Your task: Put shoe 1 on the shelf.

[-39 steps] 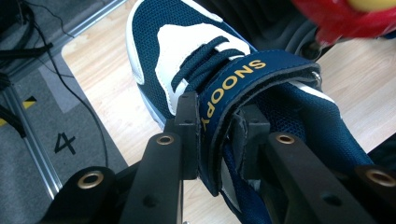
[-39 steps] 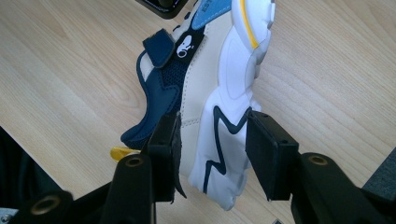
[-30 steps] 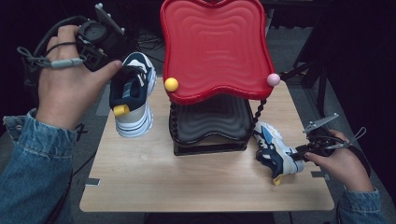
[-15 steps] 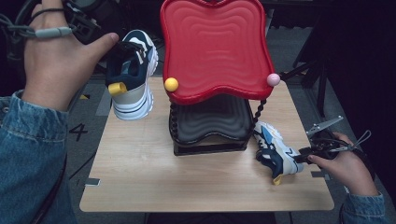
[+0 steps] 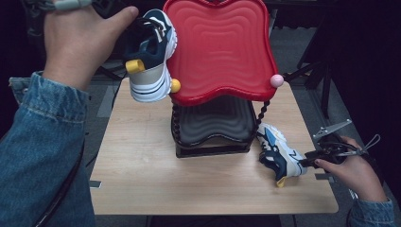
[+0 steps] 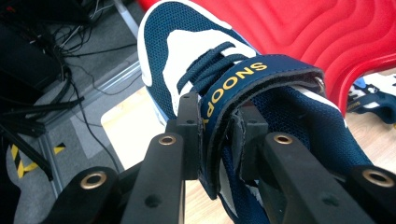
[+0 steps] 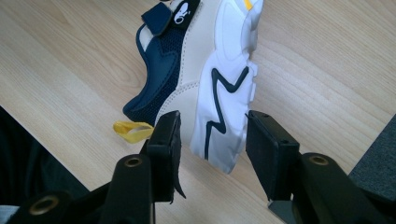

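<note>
We are holding navy-and-white mesh child's sneaker [image 5: 150, 54] aloft at 10 o'clock, beside red wavy rack shelf [image 5: 220, 47]; left tongs [image 6: 215, 140] pinching its soft strap [image 6: 243, 79]. Light, floppy; heel stiffer hold. Right tongs [image 7: 212, 135] straddling second matching sneaker's [image 5: 279, 151] heel at 4 o'clock on wooden surface [image 5: 142, 161]; contact unclear. Lower black shelf [image 5: 213, 125] partly hidden.

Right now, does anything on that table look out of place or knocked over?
Yes. One shoe lies tipped on its side on the table by the black lower shelf, its heel between the right claw's jaws. Its mate hangs off the table, gripped by the left claw.
</note>
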A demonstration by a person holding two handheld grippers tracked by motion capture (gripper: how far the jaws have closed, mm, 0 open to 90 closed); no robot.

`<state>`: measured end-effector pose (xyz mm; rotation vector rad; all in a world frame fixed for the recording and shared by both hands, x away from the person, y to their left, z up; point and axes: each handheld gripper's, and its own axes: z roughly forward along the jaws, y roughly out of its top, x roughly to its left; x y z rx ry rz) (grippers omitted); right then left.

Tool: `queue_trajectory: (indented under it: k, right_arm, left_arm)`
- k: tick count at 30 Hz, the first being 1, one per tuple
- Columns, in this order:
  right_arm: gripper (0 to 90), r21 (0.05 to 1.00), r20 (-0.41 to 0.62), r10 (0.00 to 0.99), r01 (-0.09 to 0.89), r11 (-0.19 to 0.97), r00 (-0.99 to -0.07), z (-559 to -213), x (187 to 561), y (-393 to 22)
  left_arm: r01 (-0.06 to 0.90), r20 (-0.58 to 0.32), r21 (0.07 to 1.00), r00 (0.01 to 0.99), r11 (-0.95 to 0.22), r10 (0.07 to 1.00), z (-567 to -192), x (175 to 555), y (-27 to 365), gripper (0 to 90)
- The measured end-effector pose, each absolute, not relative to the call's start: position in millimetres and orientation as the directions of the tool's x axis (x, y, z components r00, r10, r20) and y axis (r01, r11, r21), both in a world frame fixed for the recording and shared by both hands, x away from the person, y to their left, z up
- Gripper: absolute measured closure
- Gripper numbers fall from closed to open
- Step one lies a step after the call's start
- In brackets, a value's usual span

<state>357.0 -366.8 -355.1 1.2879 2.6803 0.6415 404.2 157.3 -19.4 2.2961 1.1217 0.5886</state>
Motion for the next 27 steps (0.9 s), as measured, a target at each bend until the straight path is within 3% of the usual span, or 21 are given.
queue_trajectory:
  k: [13,27]
  right_arm:
    - [56.6,0.428,0.096,0.777,0.731,0.531,-0.622,-353.0,345.8,-379.7]
    - [56.4,0.446,0.112,0.774,0.728,0.522,-0.623,-350.8,345.0,-385.0]
  left_arm:
    - [0.555,0.155,0.616,0.611,-0.560,0.776,-15.1,424.2,111.3,76.5]
    - [0.562,0.146,0.636,0.585,-0.529,0.798,-19.5,447.5,80.0,76.8]
